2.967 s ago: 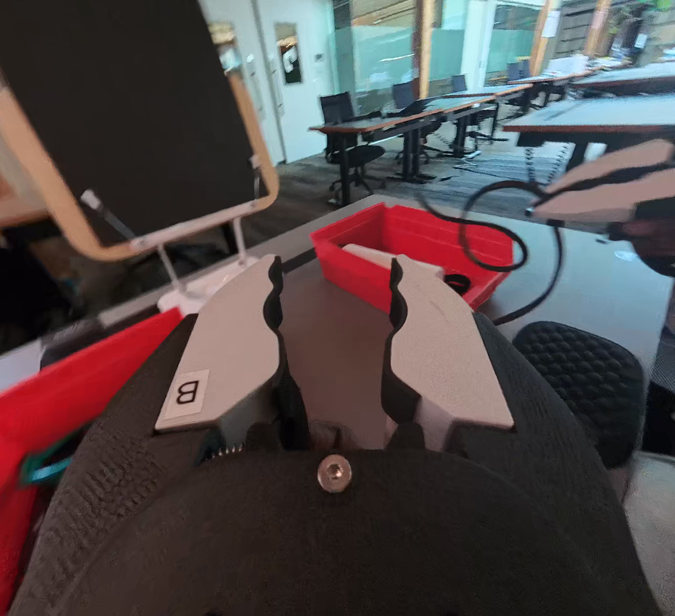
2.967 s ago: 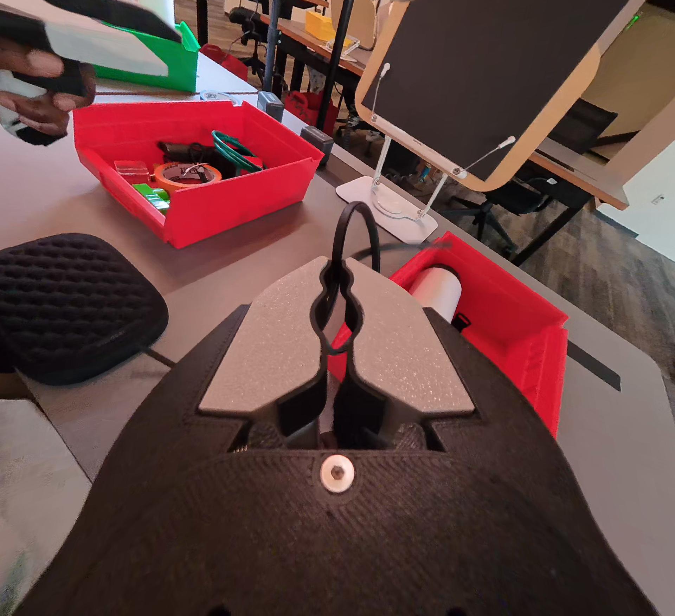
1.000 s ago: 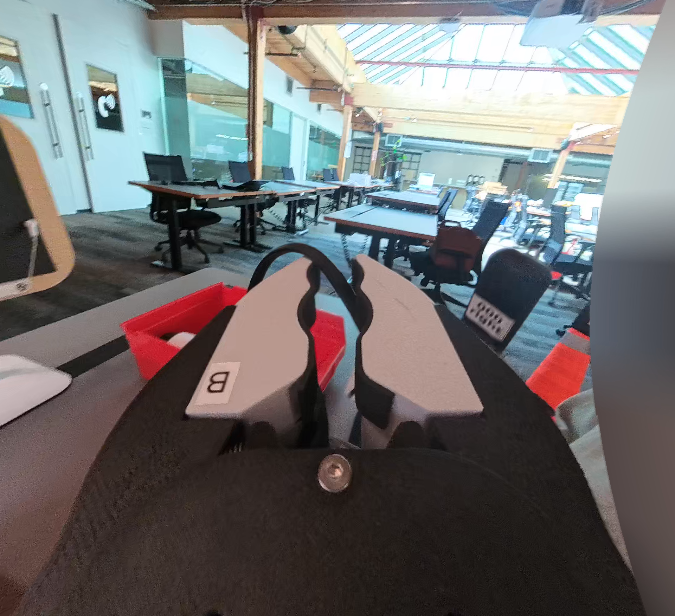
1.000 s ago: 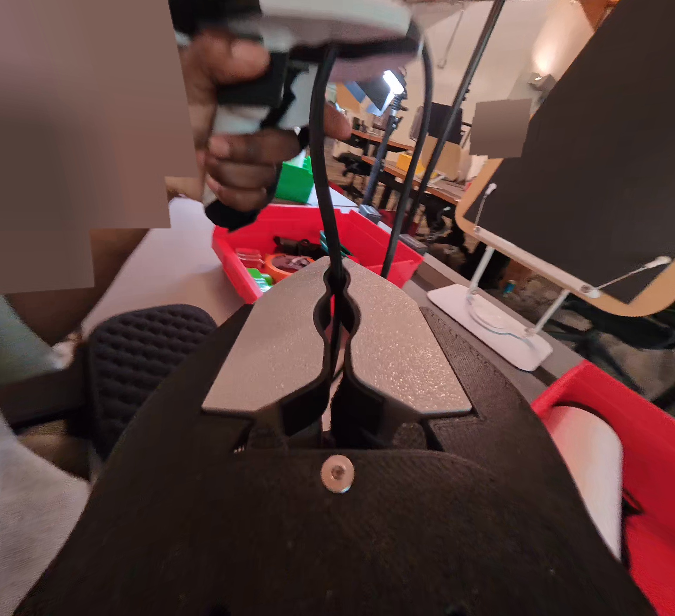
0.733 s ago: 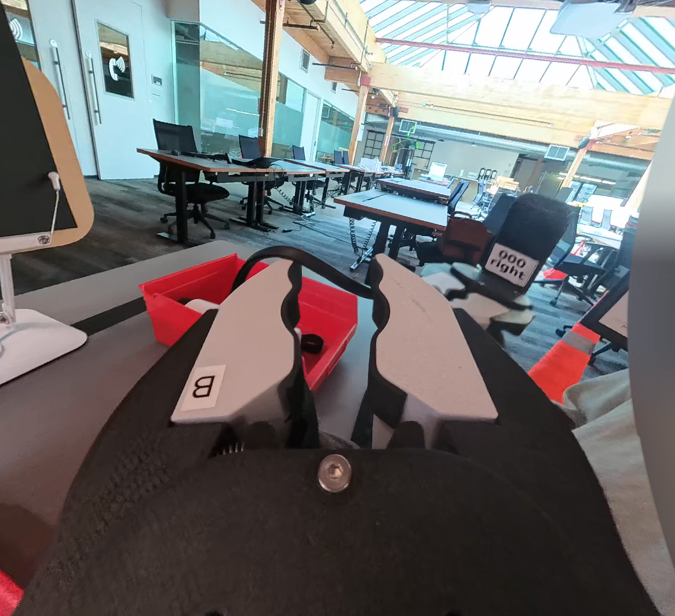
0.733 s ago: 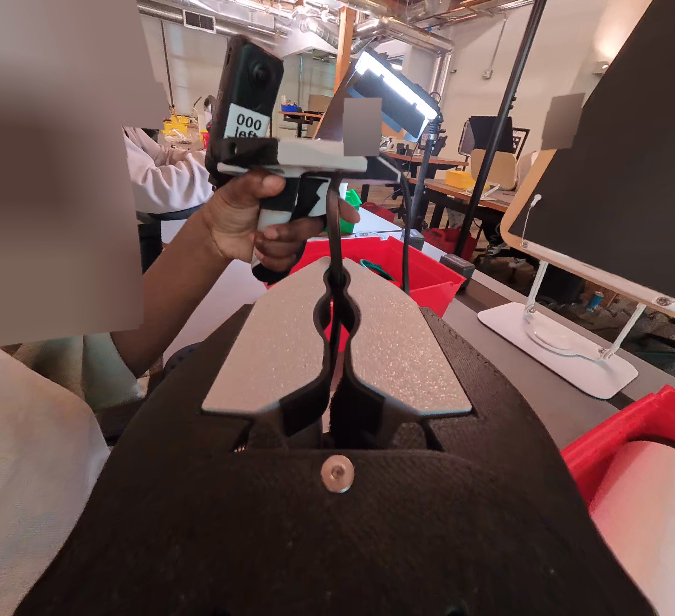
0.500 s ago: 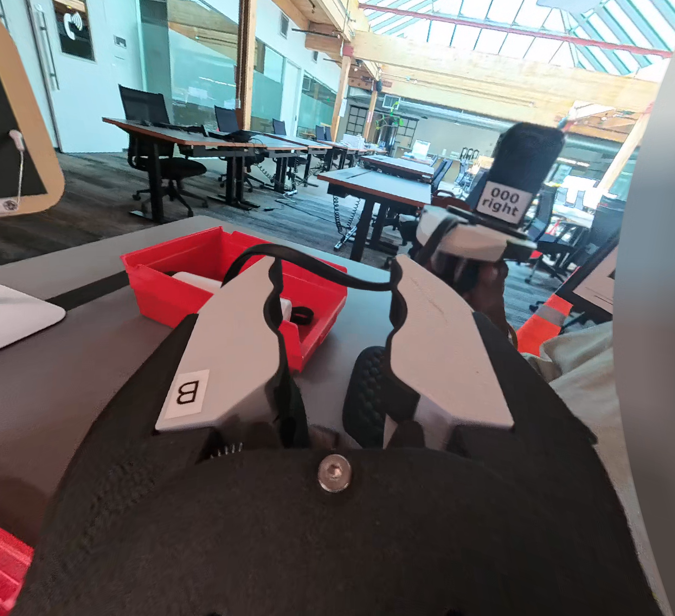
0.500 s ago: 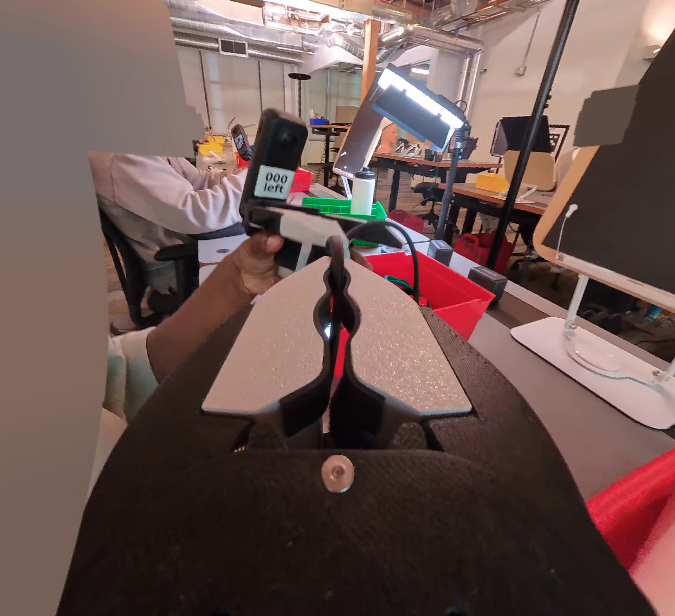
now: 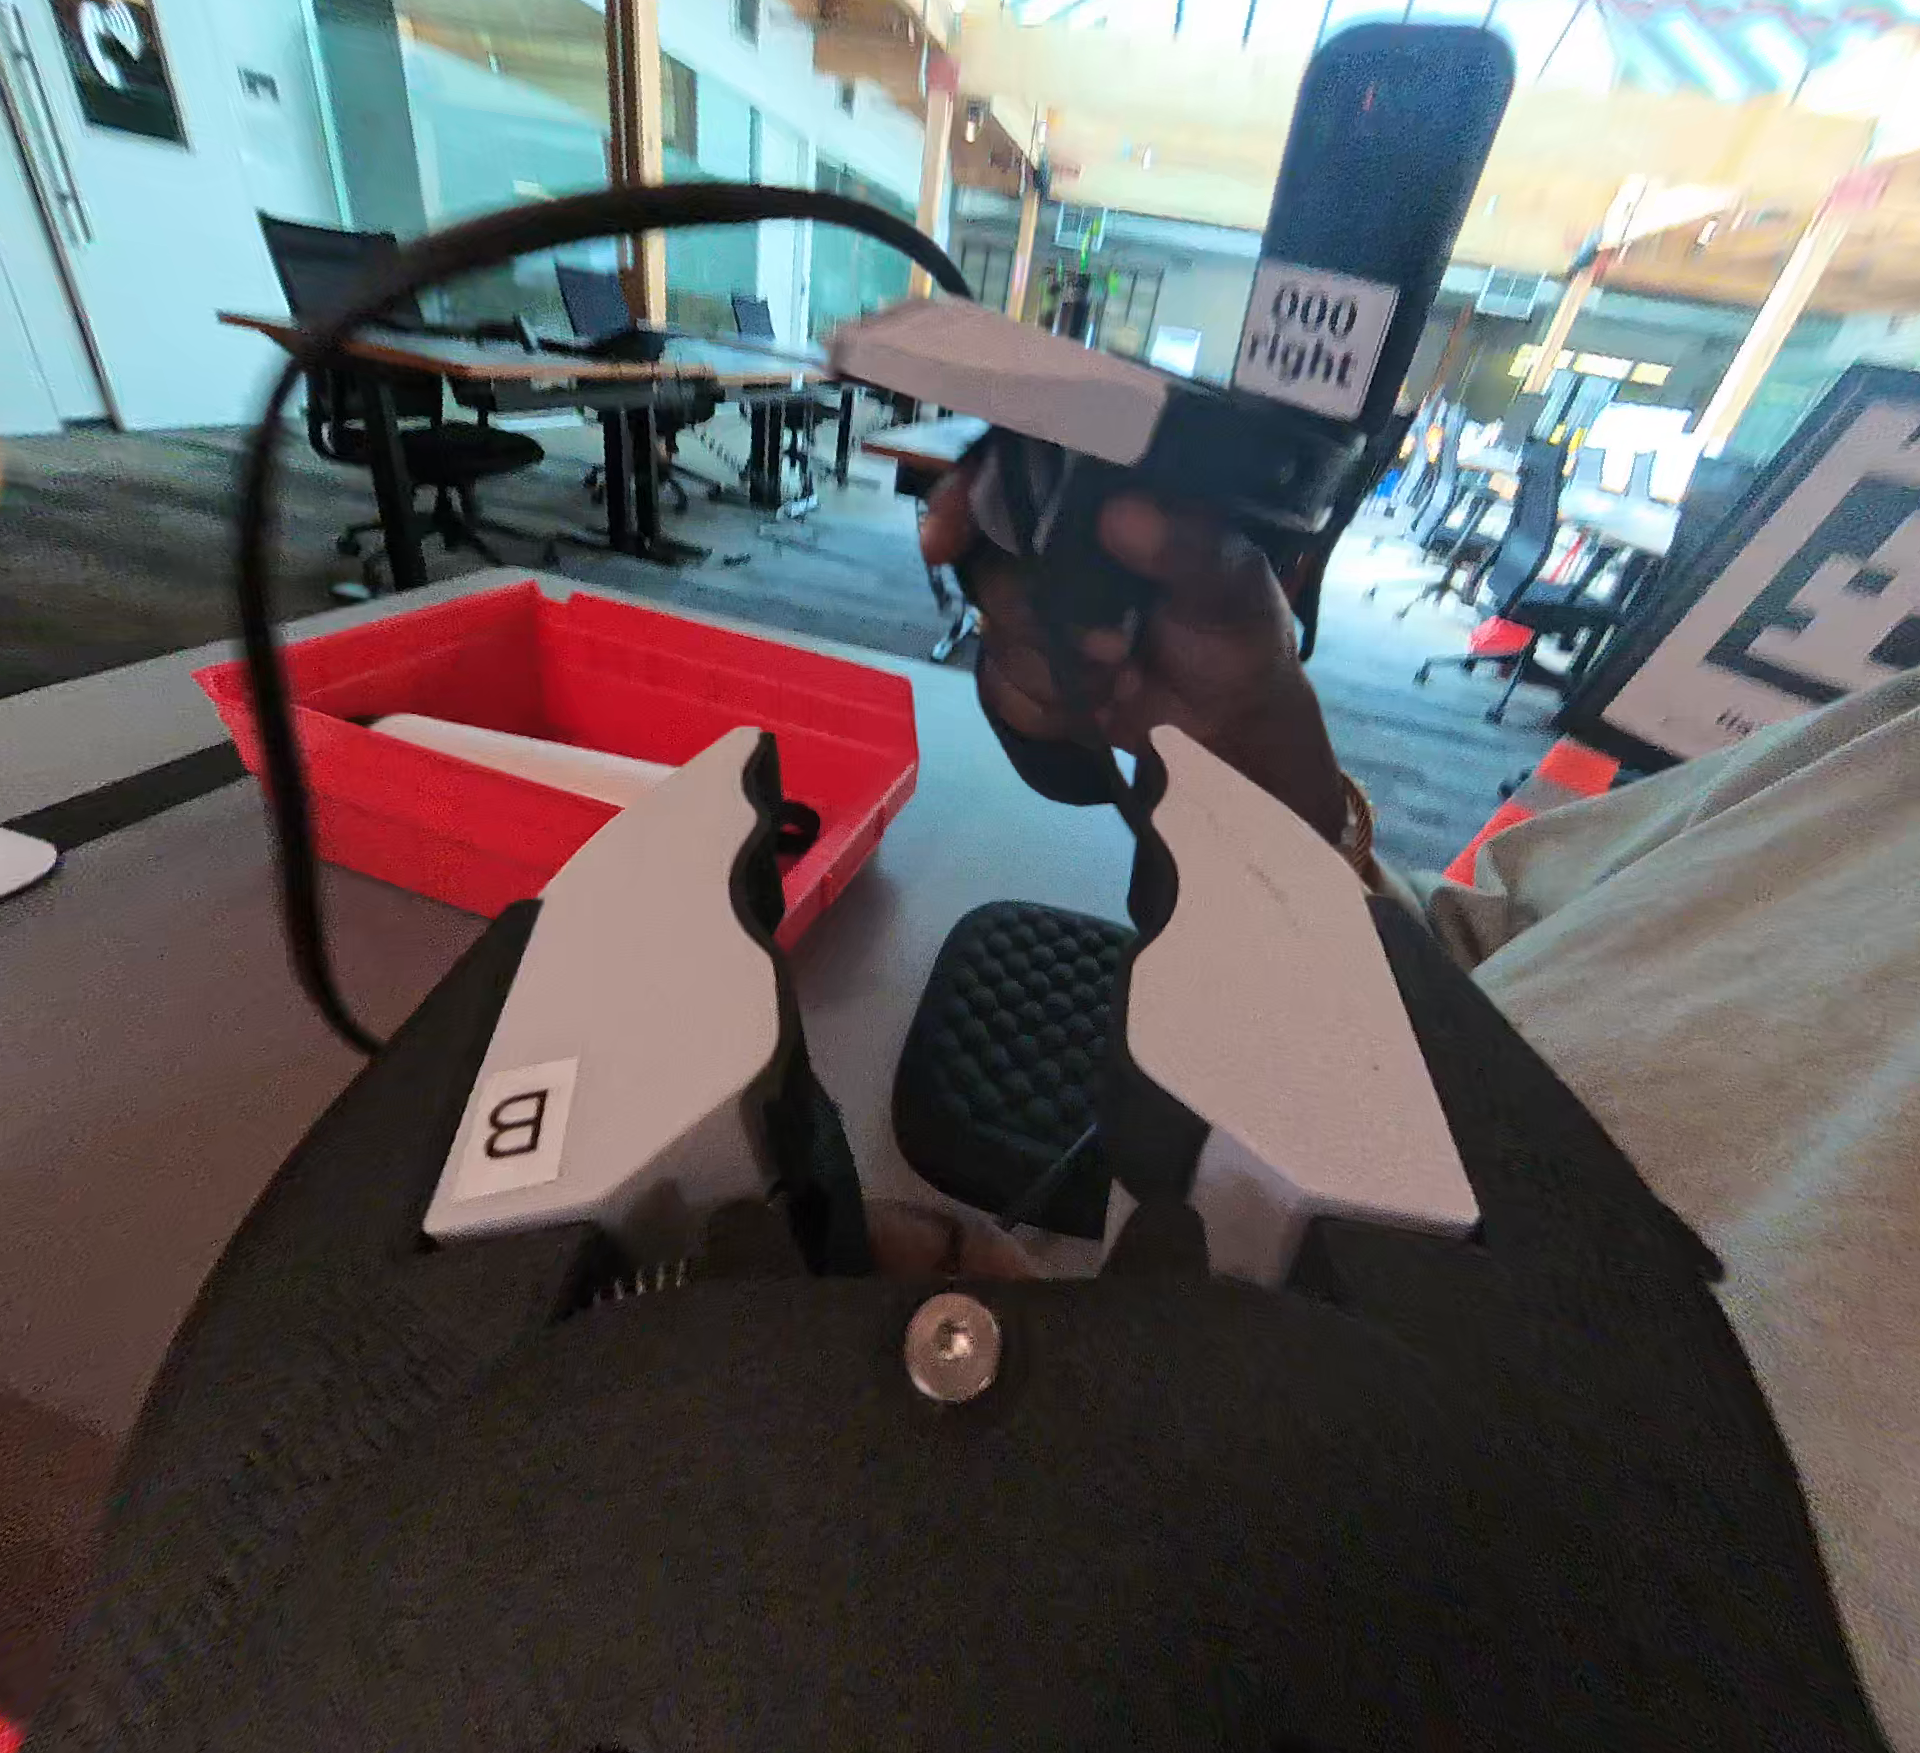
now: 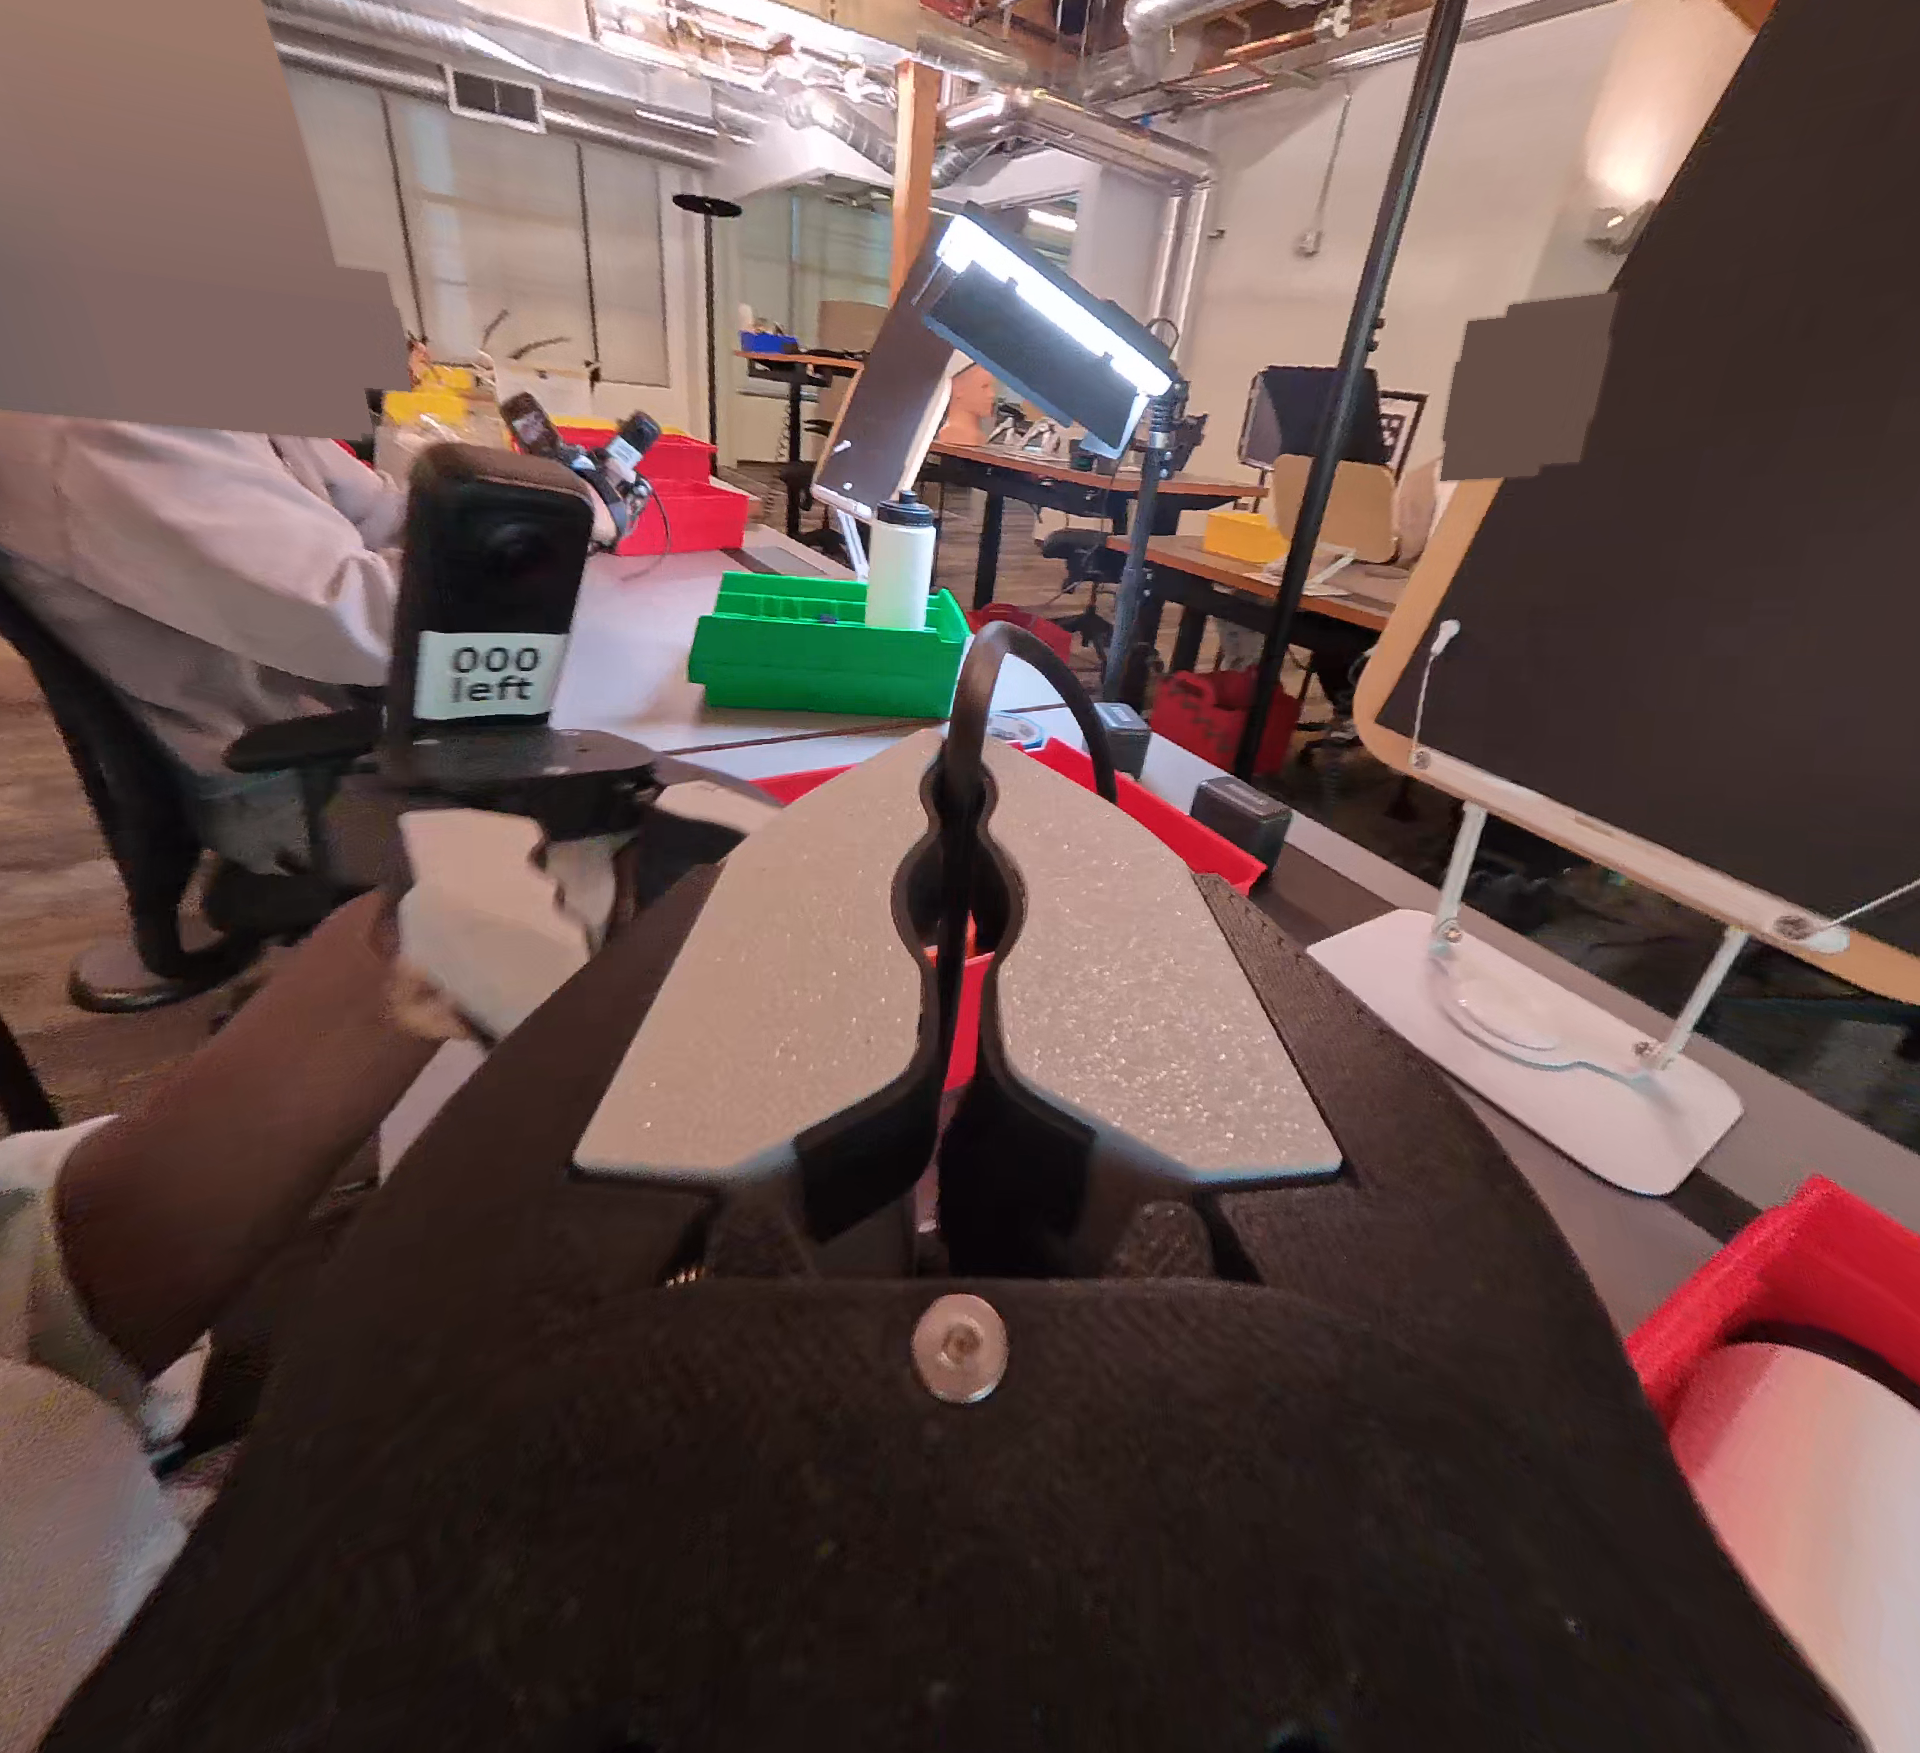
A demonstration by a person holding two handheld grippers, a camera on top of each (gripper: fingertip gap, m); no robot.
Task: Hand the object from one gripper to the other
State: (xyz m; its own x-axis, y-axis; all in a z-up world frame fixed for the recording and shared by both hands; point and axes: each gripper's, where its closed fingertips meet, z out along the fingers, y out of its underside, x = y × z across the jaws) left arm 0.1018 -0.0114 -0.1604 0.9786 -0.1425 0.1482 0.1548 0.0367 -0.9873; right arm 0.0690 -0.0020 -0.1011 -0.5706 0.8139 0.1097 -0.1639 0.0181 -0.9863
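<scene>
A black cable is clamped between the shut fingers of my right gripper and arcs up and over to the right. In the left wrist view the right gripper is held by a hand up high. The cable loops from its tip to the left and hangs down beside my left gripper. The left gripper is wide open and empty, with the cable outside its jaws. In the right wrist view the left gripper sits low at the left, its jaws partly hidden.
A red bin holding a white roll and a black textured pad lie on the grey table. Another red bin, a green bin and a tablet on a white stand stand farther off. A seated person is at the left. The tips of one gripper are about 7 centimeters away from the tips of the other.
My left gripper, nearly closed around the cable a second ago, has opened wide and drawn back from it. The right gripper stays shut on the cable and has moved apart.
</scene>
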